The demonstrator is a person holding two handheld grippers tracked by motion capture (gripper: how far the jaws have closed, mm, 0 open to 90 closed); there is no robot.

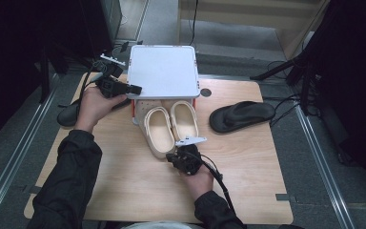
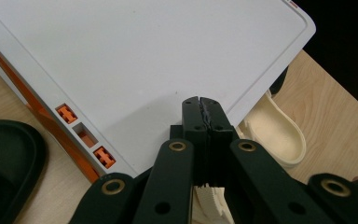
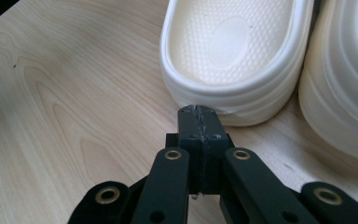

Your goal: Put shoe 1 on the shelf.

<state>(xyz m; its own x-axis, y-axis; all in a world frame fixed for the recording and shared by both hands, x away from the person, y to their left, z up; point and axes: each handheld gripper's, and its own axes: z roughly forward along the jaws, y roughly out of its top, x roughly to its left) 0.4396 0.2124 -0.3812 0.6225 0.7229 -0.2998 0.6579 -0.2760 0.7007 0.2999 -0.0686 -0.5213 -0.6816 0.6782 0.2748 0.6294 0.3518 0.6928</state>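
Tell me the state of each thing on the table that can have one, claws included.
White lid: raised, lying tilted over the toes of the clogs.
Cream clogs: side by side, upright, toes under the lid, heels out.
Black flip-flop: flat on the table, apart from the clogs.
Left claw: shut, at the lid's edge.
Right claw: shut, empty, at one clog's heel.
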